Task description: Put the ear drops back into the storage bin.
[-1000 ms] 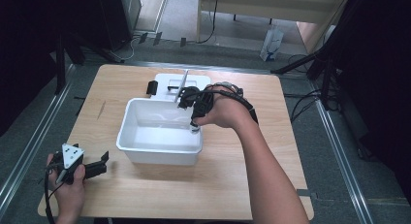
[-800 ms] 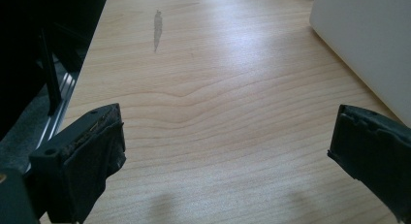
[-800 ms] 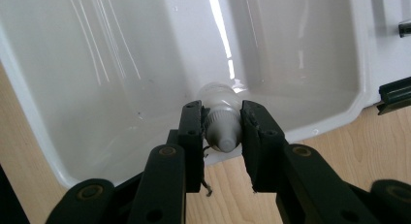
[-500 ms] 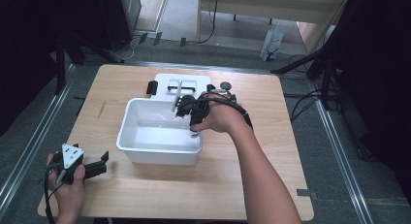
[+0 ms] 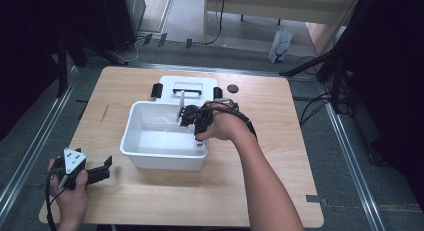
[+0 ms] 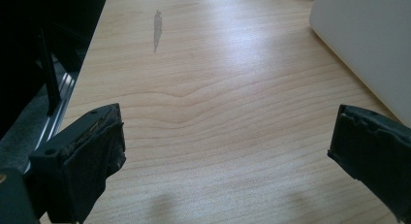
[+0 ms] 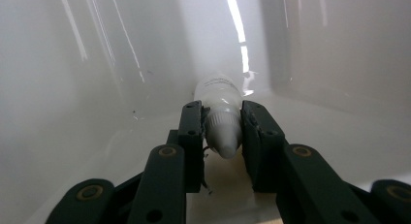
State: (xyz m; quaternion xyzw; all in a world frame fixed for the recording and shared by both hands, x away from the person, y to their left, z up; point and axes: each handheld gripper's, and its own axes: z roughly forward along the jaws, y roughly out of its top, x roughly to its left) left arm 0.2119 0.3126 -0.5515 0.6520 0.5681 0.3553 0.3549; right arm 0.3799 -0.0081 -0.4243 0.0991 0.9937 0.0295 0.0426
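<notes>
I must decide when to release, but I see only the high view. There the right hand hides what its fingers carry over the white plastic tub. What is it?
Observer: A small white plastic bottle with a pointed cap, clamped between the right gripper fingers.
Operator: Is the bottle inside the tub already?
Observer: Yes. In the right gripper view the glossy walls of the white plastic tub rise on both sides of it, with the tub floor close below.
Operator: And the left gripper, is it busy?
Observer: No. The left gripper has its fingers wide apart, with bare light wooden table between them.
</notes>
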